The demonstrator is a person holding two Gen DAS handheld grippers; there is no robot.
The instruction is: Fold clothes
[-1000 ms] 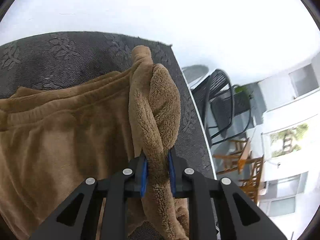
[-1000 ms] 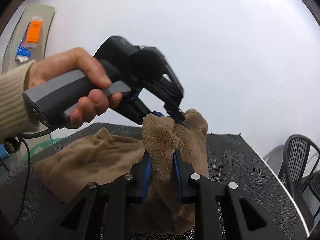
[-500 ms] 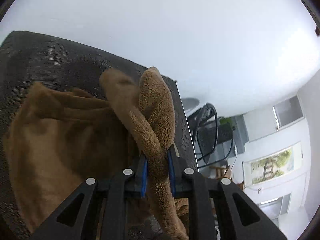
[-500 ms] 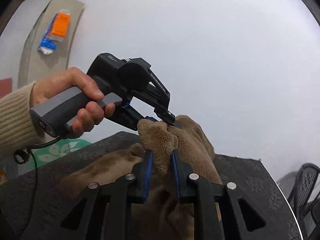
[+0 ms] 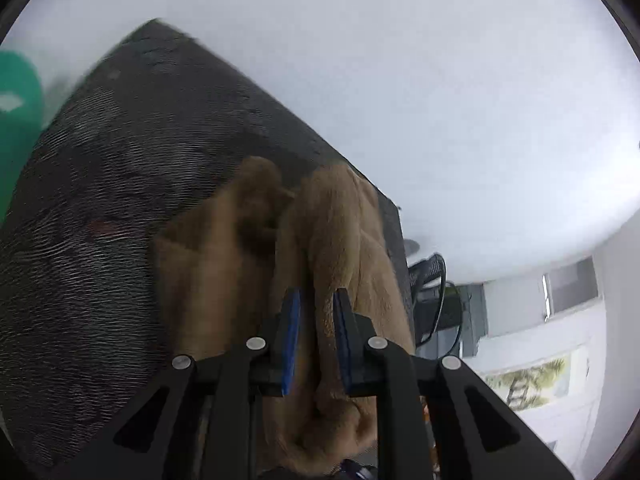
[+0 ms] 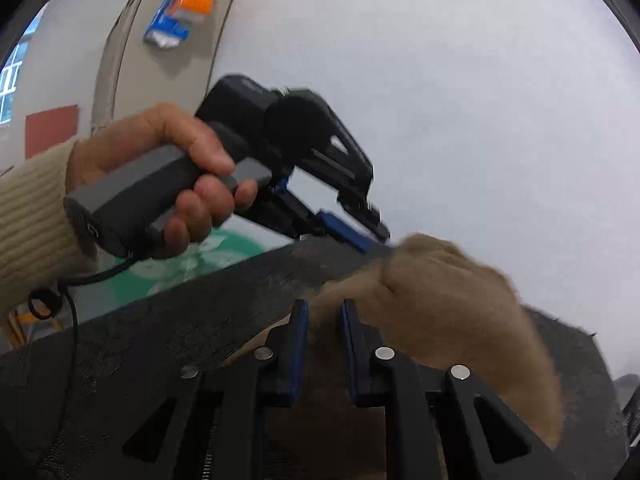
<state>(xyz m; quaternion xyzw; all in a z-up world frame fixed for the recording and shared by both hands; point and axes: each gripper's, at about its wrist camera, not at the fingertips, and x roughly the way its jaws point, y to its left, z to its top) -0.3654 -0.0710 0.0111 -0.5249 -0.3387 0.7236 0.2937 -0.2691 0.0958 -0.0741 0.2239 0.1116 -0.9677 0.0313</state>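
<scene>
Both claws are carrying one edge of the brown fleece garment (image 5: pixel 352 248) across the dark patterned counter (image 5: pixel 100 208), so the step in hand is the fold-over itself. The left claw (image 5: pixel 316 332) is nearly closed, its blue pads pinching a thick ridge of fleece. The right claw (image 6: pixel 324 340) is narrowing a little further, with fleece between its pads. In the right wrist view the person's left hand (image 6: pixel 168 168) is gripping the other tool's grey handle just beyond the lifted fabric.

The rest of the garment is lying bunched near the counter's far right corner, its raised edge hanging from the two claws side by side.

The next move likely calls for lowering the carried edge flat onto the layer beneath, keeping both corners level, then letting go.

Compared with a second ago, much more bare counter is showing on the left of the left wrist view, and the spread-out fleece there has shrunk to a narrow bunch.
</scene>
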